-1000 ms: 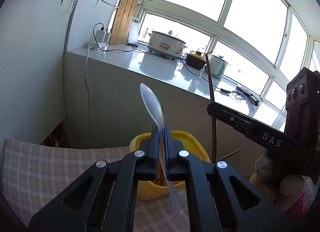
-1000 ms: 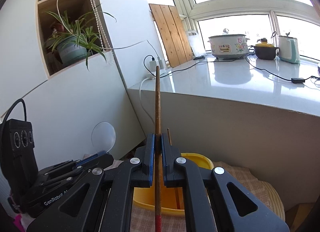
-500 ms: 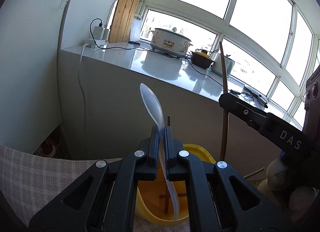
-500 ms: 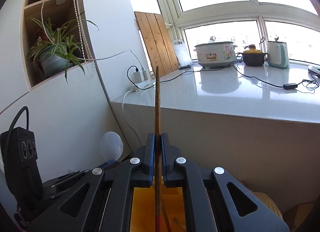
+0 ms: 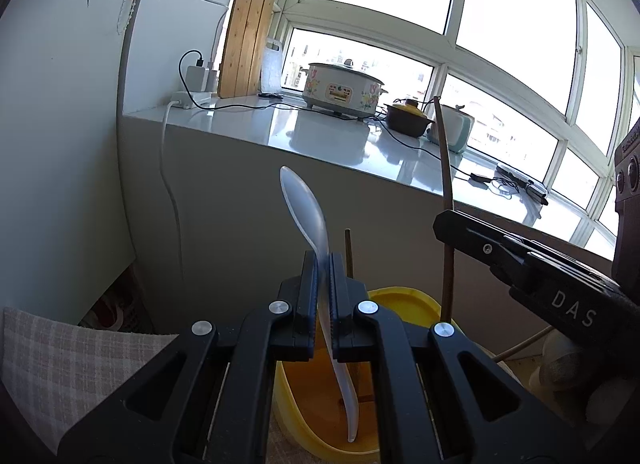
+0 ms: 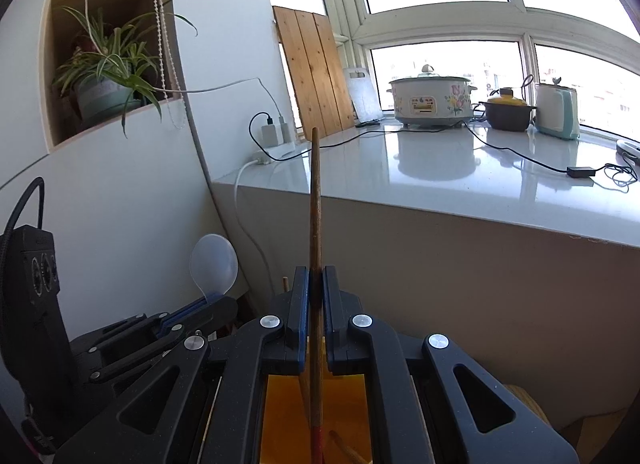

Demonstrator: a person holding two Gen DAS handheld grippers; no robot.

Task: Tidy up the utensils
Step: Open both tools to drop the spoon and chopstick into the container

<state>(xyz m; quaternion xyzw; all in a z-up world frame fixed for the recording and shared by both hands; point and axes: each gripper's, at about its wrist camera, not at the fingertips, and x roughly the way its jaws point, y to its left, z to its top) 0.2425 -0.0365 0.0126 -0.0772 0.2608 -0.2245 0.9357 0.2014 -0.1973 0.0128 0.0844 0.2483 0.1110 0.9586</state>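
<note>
My left gripper (image 5: 323, 260) is shut on a translucent plastic spoon (image 5: 304, 204), held upright with the bowl up and the handle tip down inside a yellow holder (image 5: 404, 298). My right gripper (image 6: 316, 276) is shut on a brown wooden chopstick (image 6: 315, 200), upright, its red lower end reaching into the yellow holder (image 6: 284, 416). Another chopstick (image 5: 348, 248) stands in the holder. The right gripper (image 5: 448, 224) shows at the right of the left wrist view; the left gripper (image 6: 208, 300) and the spoon (image 6: 213, 264) show at the left of the right wrist view.
A checked cloth (image 5: 60, 360) covers the surface under the holder. Behind stands a white counter (image 6: 460, 180) with a rice cooker (image 6: 432, 96), a brown pot (image 6: 508, 114), a kettle (image 6: 556, 112) and cables. A wooden board (image 6: 312, 76) leans at the window. A plant (image 6: 108, 80) sits in a wall niche.
Both grippers have come down and forward over the yellow holder. The spoon handle and the chopstick end now reach deeper inside it. Both stay gripped.
</note>
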